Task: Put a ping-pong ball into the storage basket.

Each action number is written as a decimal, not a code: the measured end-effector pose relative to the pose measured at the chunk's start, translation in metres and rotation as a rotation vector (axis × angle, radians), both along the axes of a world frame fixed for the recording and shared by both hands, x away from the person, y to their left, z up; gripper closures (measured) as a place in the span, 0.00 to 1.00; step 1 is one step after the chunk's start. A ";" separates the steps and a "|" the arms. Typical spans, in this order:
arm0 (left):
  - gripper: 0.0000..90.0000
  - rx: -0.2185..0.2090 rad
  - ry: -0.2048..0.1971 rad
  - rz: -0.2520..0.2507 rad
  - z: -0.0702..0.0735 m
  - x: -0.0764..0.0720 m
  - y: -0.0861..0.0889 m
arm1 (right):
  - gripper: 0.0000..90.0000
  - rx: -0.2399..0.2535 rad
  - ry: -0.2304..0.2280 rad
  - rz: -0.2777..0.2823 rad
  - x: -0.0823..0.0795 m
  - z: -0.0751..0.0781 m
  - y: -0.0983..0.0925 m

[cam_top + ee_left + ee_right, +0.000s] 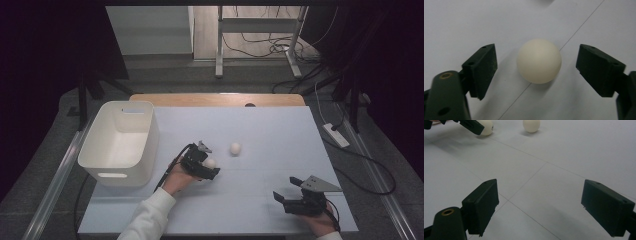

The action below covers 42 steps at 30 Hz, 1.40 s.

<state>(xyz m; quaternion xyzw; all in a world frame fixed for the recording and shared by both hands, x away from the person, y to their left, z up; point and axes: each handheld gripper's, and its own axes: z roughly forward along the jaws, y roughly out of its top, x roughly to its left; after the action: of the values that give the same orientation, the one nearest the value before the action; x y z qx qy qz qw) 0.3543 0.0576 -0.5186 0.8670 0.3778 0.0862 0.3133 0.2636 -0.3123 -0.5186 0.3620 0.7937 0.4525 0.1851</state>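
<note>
A cream-white ball [539, 60] rests on the white table top [270, 130], near a thin seam line. My left gripper [536, 53] reaches over it with one black jaw on each side, and a gap shows between each pad and the ball, so it stands open. In the high view this ball [209, 163] lies at the tip of the left gripper [206, 166]. A second, similar ball [235, 148] sits alone a little farther back and to the right. My right gripper [286, 188] rests open near the front right with nothing between its fingers [482, 202].
A white plastic bin [150, 145] with handle slots stands at the left of the table. A wooden edge [215, 99] borders the far side. Beyond the table are a metal frame and cables on the floor. The right gripper view shows both balls [531, 125] far off.
</note>
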 end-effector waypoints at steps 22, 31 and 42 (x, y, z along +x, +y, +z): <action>0.57 -0.012 -0.008 -0.014 0.004 -0.003 0.004 | 0.16 -0.004 -0.006 -0.005 -0.001 0.001 -0.001; 0.57 -0.032 -0.043 -0.005 0.010 -0.008 0.009 | 0.16 -0.003 -0.008 -0.005 -0.001 0.001 -0.001; 0.56 -0.065 -0.080 0.000 0.020 -0.016 0.013 | 0.16 0.000 -0.011 -0.008 -0.002 0.002 -0.002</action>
<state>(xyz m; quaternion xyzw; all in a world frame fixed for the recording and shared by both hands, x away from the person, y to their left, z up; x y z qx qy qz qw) 0.3381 0.0709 -0.4982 0.8522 0.3678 0.1085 0.3560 0.2616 -0.3148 -0.5170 0.3629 0.7912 0.4536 0.1912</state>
